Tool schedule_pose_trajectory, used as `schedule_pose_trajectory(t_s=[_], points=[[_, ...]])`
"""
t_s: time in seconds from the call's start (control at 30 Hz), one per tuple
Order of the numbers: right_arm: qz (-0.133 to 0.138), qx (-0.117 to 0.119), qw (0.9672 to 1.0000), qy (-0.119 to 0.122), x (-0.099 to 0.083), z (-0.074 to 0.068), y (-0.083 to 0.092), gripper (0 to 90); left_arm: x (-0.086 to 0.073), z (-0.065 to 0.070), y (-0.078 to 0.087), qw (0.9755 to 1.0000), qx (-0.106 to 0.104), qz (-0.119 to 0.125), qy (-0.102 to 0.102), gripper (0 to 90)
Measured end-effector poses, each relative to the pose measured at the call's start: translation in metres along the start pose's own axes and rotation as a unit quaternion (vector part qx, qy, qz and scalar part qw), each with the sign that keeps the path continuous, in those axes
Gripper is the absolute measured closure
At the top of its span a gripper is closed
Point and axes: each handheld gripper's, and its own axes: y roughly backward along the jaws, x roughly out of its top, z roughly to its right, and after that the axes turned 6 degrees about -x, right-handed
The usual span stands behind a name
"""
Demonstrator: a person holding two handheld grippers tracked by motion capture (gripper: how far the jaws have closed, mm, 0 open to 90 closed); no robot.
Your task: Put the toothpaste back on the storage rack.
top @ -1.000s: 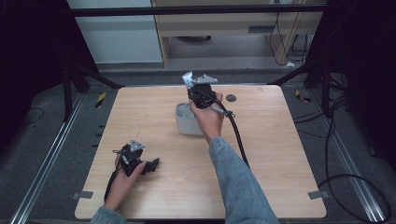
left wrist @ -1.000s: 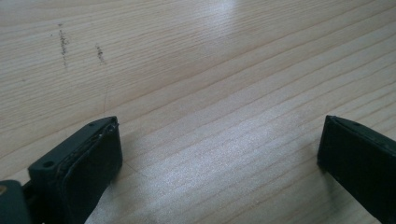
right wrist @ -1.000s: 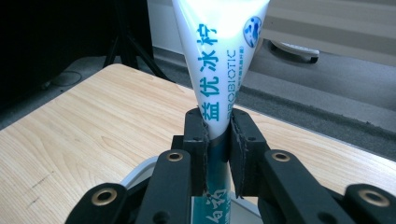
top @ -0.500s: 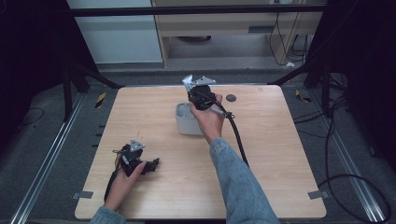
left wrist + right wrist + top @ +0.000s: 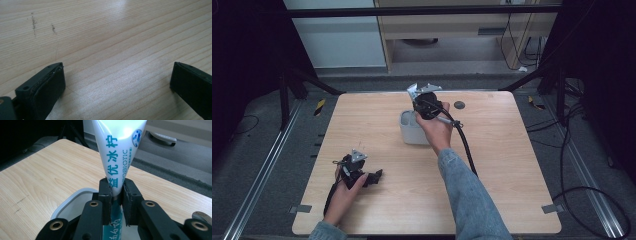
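My right gripper is shut on a white tube with teal lettering, pinching it near its narrow part; the wide flat end of the tube points away from the camera. Right below the jaws stands a small white container with rounded corners. In the high view the right gripper hovers over this container at the far middle of the table. My left gripper rests on the wood near the front left, and its jaws stand wide open with only bare tabletop between them.
A small dark round disc lies on the table just right of the right gripper, near the far edge. The right gripper's black cable trails across the wooden table beside the sleeve.
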Motion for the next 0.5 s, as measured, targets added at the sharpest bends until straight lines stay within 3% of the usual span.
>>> schedule_pose_trajectory(t_s=[0.5], points=[[-0.014,0.006,0.9997,0.017,-0.004,-0.0014,-0.0008,78.8,0.0,0.0,0.0,1.0,0.0,0.0,0.0,0.0]])
